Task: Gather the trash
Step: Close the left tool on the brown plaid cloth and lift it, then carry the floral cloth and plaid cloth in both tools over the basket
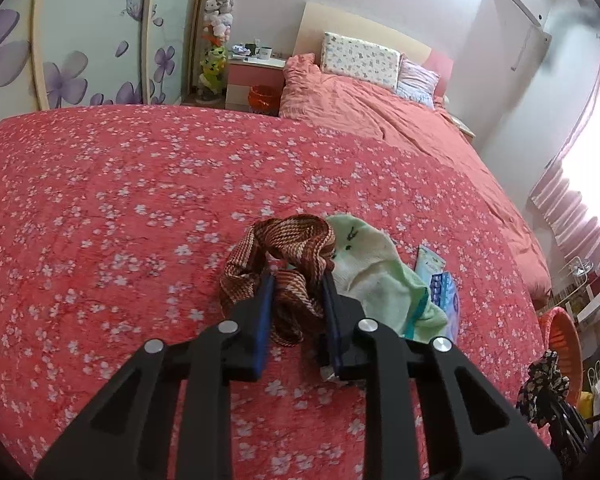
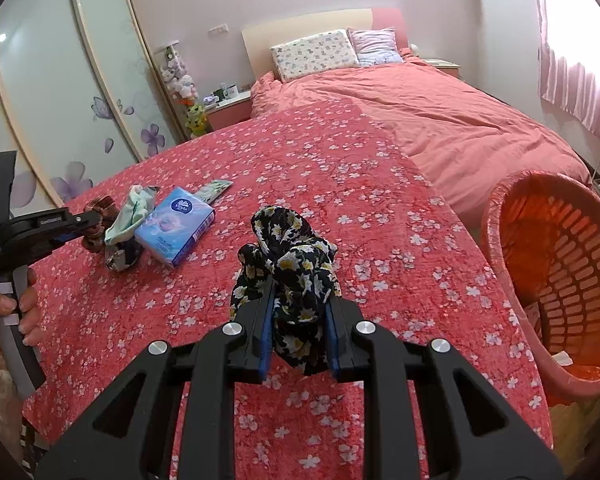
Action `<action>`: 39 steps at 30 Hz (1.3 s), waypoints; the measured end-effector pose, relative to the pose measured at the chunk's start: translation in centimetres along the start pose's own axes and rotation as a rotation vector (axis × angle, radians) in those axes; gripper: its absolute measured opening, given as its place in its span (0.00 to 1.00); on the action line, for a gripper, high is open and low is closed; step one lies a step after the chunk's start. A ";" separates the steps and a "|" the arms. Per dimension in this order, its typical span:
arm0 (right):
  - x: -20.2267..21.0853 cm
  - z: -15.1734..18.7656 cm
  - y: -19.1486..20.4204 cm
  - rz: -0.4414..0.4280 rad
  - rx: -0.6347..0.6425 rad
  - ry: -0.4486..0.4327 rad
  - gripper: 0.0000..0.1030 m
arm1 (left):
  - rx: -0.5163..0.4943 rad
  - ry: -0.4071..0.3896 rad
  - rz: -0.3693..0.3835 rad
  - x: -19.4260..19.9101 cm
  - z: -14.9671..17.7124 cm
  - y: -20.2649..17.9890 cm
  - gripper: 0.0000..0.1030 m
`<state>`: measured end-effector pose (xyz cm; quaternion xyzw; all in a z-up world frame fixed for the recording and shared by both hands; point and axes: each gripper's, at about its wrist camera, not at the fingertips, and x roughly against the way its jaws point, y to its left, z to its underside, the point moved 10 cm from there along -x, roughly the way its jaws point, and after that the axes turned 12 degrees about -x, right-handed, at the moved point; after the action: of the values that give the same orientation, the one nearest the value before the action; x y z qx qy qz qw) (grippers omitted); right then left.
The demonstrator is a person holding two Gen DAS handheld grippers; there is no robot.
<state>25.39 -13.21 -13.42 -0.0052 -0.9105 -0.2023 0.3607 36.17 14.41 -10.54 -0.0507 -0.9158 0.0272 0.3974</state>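
Observation:
My left gripper (image 1: 298, 276) is shut on a brown striped cloth (image 1: 284, 252) lying on the red flowered bedspread (image 1: 140, 200). A pale green sock (image 1: 364, 272) lies against it on the right, over a blue tissue pack (image 1: 446, 292). My right gripper (image 2: 300, 296) is shut on a black flowered cloth (image 2: 292, 256) and holds it above the bedspread (image 2: 340, 160). The right wrist view also shows the left gripper (image 2: 82, 226), the brown cloth (image 2: 100, 208), the green sock (image 2: 134, 210) and the tissue pack (image 2: 176, 226) at the left.
An orange plastic basket (image 2: 560, 280) stands beside the bed at the right, also in the left wrist view (image 1: 562, 344). A small green wrapper (image 2: 216, 189) lies behind the tissue pack. Pillows (image 2: 316, 54) and a pink duvet (image 2: 460, 128) lie at the far end. A wardrobe (image 2: 60, 100) stands left.

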 end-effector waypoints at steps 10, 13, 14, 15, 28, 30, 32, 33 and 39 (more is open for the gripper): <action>3.5 -1.7 -0.7 -0.014 -0.026 -0.089 0.20 | -0.008 -0.078 0.016 4.7 -1.7 -0.6 0.23; 5.0 -2.7 -0.9 -0.012 -0.030 -0.134 0.20 | -0.027 -0.100 0.039 6.4 -2.1 -2.2 0.23; 5.6 -3.0 -1.0 -0.012 -0.031 -0.151 0.20 | -0.036 -0.108 0.049 6.9 -2.2 -2.9 0.23; 6.1 -3.3 -1.2 -0.012 -0.032 -0.166 0.20 | -0.045 -0.115 0.060 7.5 -2.3 -3.6 0.23; 11.7 -5.8 -3.8 0.013 -0.072 -0.331 0.20 | -0.161 -0.169 0.215 12.2 -1.9 -13.6 0.23; 12.2 -6.1 -4.4 0.019 -0.078 -0.344 0.20 | -0.179 -0.171 0.240 12.5 -1.7 -15.2 0.23; 12.5 -6.2 -4.8 0.027 -0.082 -0.357 0.20 | -0.199 -0.172 0.267 12.8 -1.4 -16.9 0.23; 12.8 -6.4 -5.2 0.033 -0.086 -0.366 0.20 | -0.207 -0.171 0.276 12.9 -1.3 -17.6 0.23; 13.7 -6.8 -6.6 0.059 -0.109 -0.407 0.20 | -0.267 -0.174 0.316 13.2 -0.3 -21.8 0.23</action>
<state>18.69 -23.68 -2.37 -0.0923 -0.9516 -0.2355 0.1743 25.92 -5.71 1.19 -0.2431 -0.9228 -0.0280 0.2977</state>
